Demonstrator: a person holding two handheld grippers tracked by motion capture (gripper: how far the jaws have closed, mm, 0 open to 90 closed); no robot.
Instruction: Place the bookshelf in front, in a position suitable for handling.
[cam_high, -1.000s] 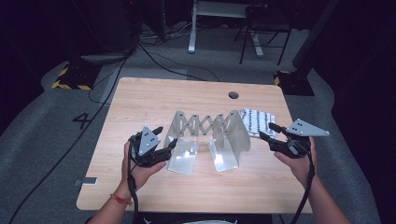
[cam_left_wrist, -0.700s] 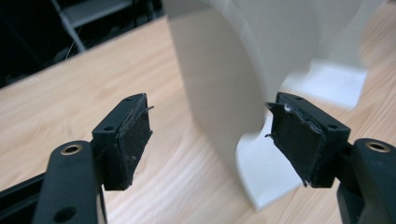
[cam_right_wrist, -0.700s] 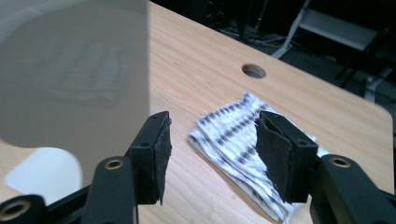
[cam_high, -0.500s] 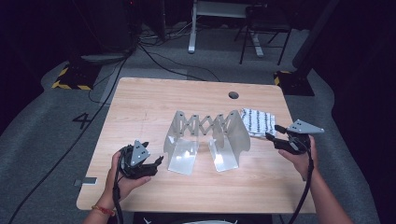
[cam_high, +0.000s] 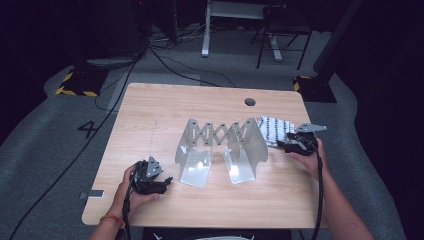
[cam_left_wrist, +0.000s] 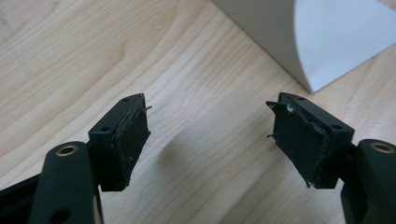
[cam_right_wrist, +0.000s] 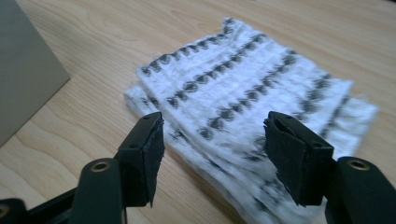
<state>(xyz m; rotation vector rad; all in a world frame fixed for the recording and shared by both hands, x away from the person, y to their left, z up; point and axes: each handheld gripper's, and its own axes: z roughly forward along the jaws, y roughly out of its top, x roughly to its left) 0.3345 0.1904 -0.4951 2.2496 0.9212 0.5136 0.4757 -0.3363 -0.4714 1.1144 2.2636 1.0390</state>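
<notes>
A grey metal rack (cam_high: 220, 145) with scissor links stands in the middle of the wooden table (cam_high: 150, 115); a corner of it (cam_left_wrist: 327, 37) lies ahead of my left jaws. My left gripper (cam_high: 164, 181) rests low at the near left over bare wood. It (cam_left_wrist: 208, 112) is open, has just been opening, and holds nothing. At the right lies a folded white cloth (cam_high: 274, 130) with dark patterned rows. My right gripper (cam_high: 281, 145) is at its near edge. In the right gripper view its jaws (cam_right_wrist: 212, 126) stand open just above the cloth (cam_right_wrist: 247, 88), still widening, without pinching it.
A round cable hole (cam_high: 250, 102) sits near the table's far edge. The rack's side plate (cam_right_wrist: 23, 70) stands close to the left of my right jaws. On the floor beyond are cables, a yellow-and-black striped block (cam_high: 75, 82) and furniture legs.
Both hands have sunk toward the table. The left one drew away from the rack toward the near left edge. The right one closed in on the cloth. Both pairs of jaws stand wider.
</notes>
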